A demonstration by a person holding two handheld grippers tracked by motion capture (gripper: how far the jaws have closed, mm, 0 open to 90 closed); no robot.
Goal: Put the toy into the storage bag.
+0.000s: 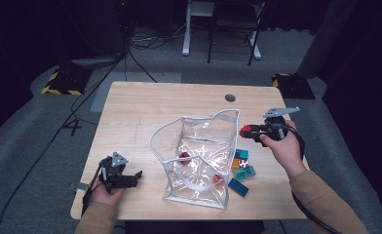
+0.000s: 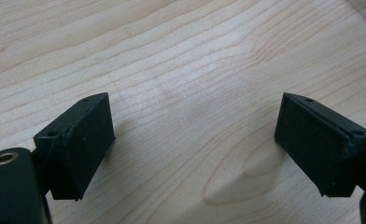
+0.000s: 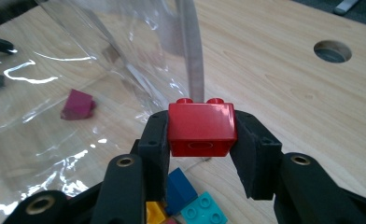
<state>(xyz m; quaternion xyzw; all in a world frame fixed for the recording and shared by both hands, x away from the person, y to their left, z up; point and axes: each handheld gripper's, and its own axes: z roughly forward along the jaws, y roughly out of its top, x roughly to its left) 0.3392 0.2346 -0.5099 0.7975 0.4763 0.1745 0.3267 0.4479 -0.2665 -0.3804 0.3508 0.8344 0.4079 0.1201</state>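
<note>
Right now the right gripper (image 1: 246,130) is held above the surface (image 1: 145,105) at about three o'clock from the clear plastic bag (image 1: 199,156), its jaws clamped on a red brick (image 1: 247,129). In the right gripper view the red brick (image 3: 201,129) sits squarely between the two black pads, studs facing away from the camera and a hollow underside facing it, with the bag's pale edge strip (image 3: 193,65) rising just behind it. The right hand (image 1: 284,146) grips the tool from the five o'clock side.

The bag stands open on the wooden surface, its white-trimmed rim gaping upward. Inside it lies a magenta brick (image 1: 183,157), seen through the film in the right gripper view as well (image 3: 78,105); a further reddish piece (image 1: 216,179) sits nearer the bag's lower right corner.

Just outside the bag, at its four o'clock, lies a small cluster of loose bricks: teal ones (image 1: 244,171), an orange one (image 1: 236,164) and a blue one (image 1: 238,187), close together and beneath the raised right gripper.

The left gripper (image 1: 130,178) rests low at the bag's eight o'clock, well apart from it. Its jaws stand wide apart, with bare wood between them in the left gripper view (image 2: 190,140).
</note>
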